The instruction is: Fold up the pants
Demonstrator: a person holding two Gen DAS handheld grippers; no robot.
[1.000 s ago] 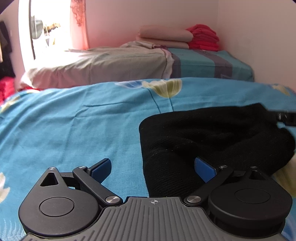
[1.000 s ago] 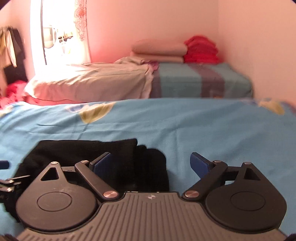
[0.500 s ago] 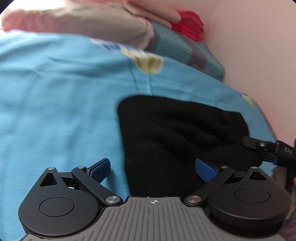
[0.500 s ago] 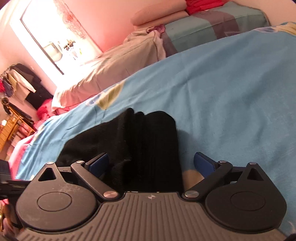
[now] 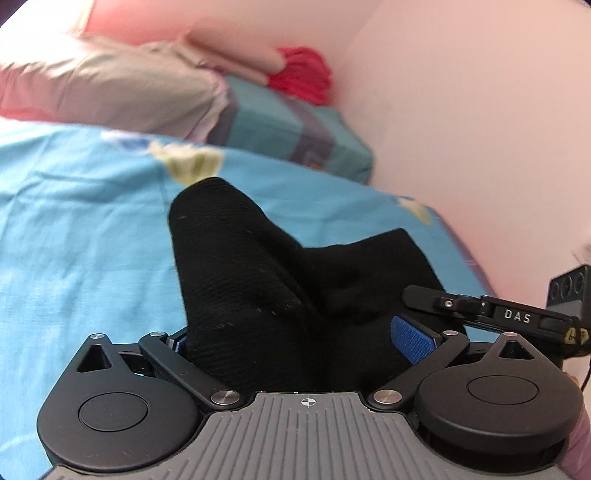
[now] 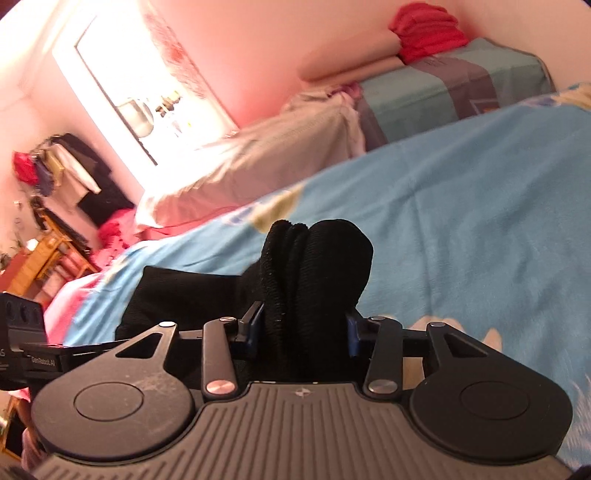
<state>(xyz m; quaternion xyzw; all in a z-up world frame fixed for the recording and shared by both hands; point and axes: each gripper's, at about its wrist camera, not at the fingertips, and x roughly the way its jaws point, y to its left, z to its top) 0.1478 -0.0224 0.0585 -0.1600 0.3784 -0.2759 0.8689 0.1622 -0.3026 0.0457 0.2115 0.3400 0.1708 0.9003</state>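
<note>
The black knit pants [image 5: 258, 280] lie bunched on the blue bed cover [image 5: 81, 221]. In the left wrist view my left gripper [image 5: 295, 338] has its blue pads wide apart with thick folded fabric filling the gap between them; its grip is unclear. In the right wrist view my right gripper [image 6: 301, 332] is shut on a bunched end of the pants [image 6: 314, 266], which stands up between the pads. The right gripper's finger [image 5: 480, 310] shows at the right edge of the left wrist view, close beside the left one.
The blue flowered cover [image 6: 461, 221] spreads ahead. Behind it lie a beige quilt [image 6: 277, 147], a striped teal mattress [image 6: 461, 88], and stacked pink and red bedding [image 6: 424, 33] against the pink wall. A window, hanging clothes and wooden furniture [image 6: 44, 258] are at the left.
Both grippers have moved into the pants and tilted. The right gripper has closed on a bunch of fabric; the fabric now rises between the fingers of both.
</note>
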